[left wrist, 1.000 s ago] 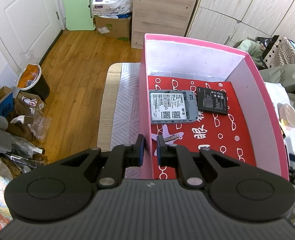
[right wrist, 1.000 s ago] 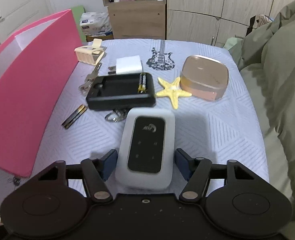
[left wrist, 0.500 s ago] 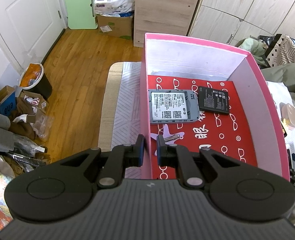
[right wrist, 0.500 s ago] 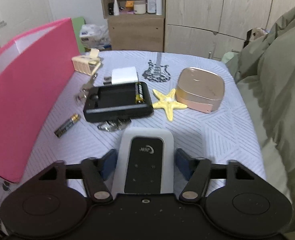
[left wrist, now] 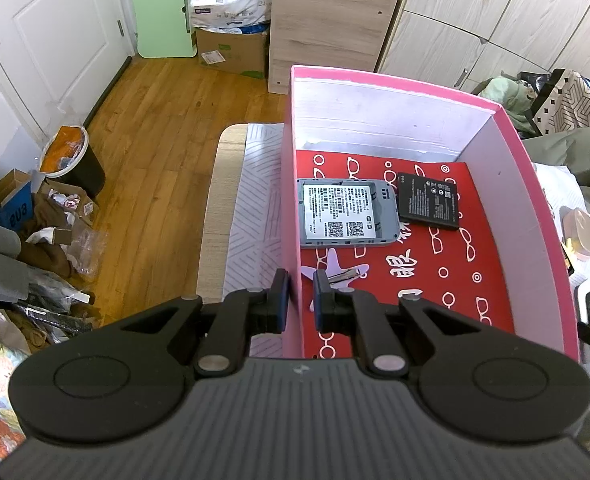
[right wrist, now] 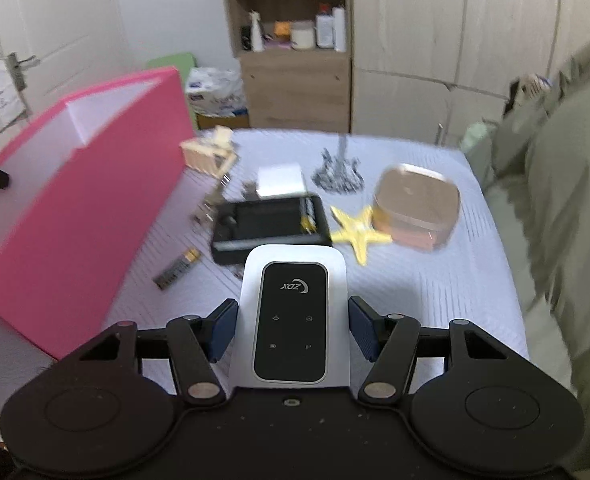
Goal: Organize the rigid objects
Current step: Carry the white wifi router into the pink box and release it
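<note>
My left gripper (left wrist: 298, 300) is shut on the near left wall of the pink box (left wrist: 535, 184). On the box's red floor lie a grey router body (left wrist: 345, 214), a black battery (left wrist: 429, 201) and a metal clip (left wrist: 345, 274). My right gripper (right wrist: 293, 330) is shut on a white and black router cover (right wrist: 293, 320) and holds it above the bed. The pink box also shows in the right wrist view (right wrist: 75, 208), at the left.
On the white bedspread (right wrist: 435, 280) lie a black tray (right wrist: 271, 224), a yellow starfish (right wrist: 359, 232), a rose-gold case (right wrist: 417, 204), a white adapter (right wrist: 281, 178), a battery (right wrist: 177, 268) and a beige clip (right wrist: 207, 152). An olive duvet (right wrist: 567, 200) lies right.
My right gripper has closed on the router cover, lifted it off the bed and tilted up. The left gripper still holds the box wall, which has barely shifted.
</note>
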A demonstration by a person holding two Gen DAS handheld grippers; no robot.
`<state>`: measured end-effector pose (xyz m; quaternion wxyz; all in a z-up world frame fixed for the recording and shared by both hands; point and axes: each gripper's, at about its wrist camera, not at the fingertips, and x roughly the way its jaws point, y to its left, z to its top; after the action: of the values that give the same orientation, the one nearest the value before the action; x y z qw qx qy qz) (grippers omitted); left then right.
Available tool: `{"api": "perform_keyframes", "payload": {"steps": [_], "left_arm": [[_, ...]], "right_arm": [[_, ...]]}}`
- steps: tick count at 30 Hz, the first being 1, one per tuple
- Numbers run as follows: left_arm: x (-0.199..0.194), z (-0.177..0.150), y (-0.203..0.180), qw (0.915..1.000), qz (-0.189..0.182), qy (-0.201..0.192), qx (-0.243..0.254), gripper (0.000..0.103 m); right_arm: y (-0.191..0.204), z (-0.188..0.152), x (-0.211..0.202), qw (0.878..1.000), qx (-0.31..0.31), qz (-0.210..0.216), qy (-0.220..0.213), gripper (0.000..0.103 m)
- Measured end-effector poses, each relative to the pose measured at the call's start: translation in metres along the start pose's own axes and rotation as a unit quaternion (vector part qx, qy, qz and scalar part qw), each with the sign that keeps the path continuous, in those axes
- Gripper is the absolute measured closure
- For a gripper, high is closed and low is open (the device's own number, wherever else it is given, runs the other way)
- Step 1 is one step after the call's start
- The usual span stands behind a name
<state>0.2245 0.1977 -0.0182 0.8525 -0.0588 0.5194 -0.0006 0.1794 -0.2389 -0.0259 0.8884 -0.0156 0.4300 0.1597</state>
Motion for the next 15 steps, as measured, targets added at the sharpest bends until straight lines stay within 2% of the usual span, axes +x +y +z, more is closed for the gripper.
{"api": "perform_keyframes", "payload": {"steps": [7, 11, 15], "left_arm": [[-0.004, -0.001, 0.002, 1.0, -0.004, -0.002, -0.002, 0.093], [-0.005, -0.002, 0.004, 1.0, -0.003, -0.006, 0.0, 0.093], [-0.006, -0.002, 0.002, 1.0, -0.001, -0.004, 0.007, 0.094]], "right_arm": [[0.036, 0.042, -0.034, 0.993, -0.085, 0.061, -0.054, 0.038], [0.066, 0.072, -0.045, 0.978, -0.149, 0.12, -0.087, 0.038], [0.104, 0.097, -0.04, 0.954, -0.229, 0.173, -0.086, 0.038]]}}
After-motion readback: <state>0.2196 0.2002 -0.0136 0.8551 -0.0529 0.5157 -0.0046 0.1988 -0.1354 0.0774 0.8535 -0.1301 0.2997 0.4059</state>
